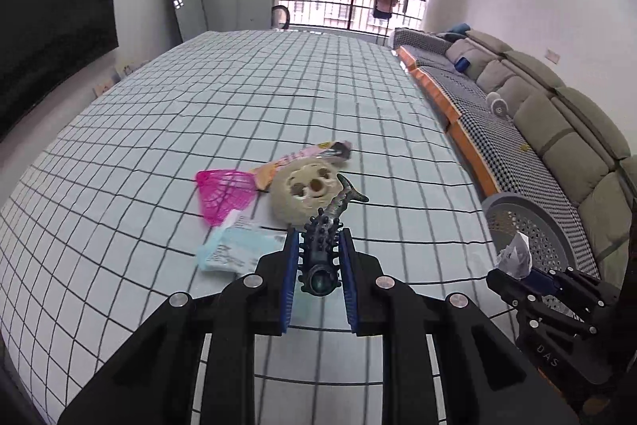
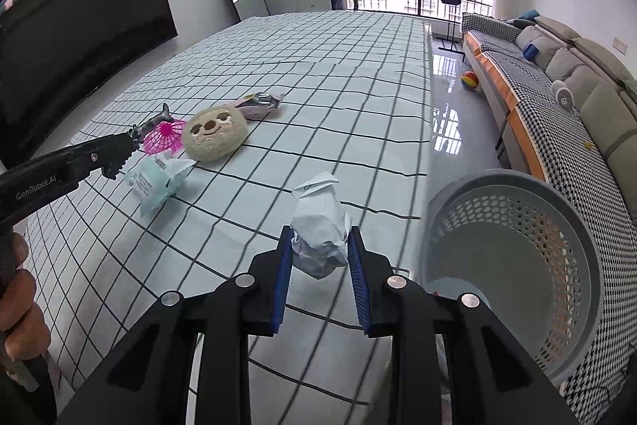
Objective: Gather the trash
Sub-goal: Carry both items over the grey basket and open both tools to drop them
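A crumpled ball of white paper point(image 2: 320, 237) sits pinched between the blue pads of the right tongs point(image 2: 320, 257), held above the near edge of the checked tabletop point(image 2: 318, 74) and just left of the grey perforated basket point(image 2: 513, 265) standing on the floor beside it. The left tongs point(image 1: 318, 257), closed nearly all the way, clamp a dark knobbly toy fish point(image 1: 324, 245) whose tail points out over the remaining clutter: a pale blue packet point(image 1: 231, 249), a pink mesh piece point(image 1: 225, 192), a round sloth-face plush point(image 1: 306, 192) and a pinkish snack wrapper point(image 1: 306, 156). The step in hand appears to be carrying both catches to the basket. Doing it well likely means bringing each load squarely over the basket's open mouth before loosening the pads, since the light paper could drift onto the rim or floor, and keeping the two tongs apart so they do not collide above the opening.
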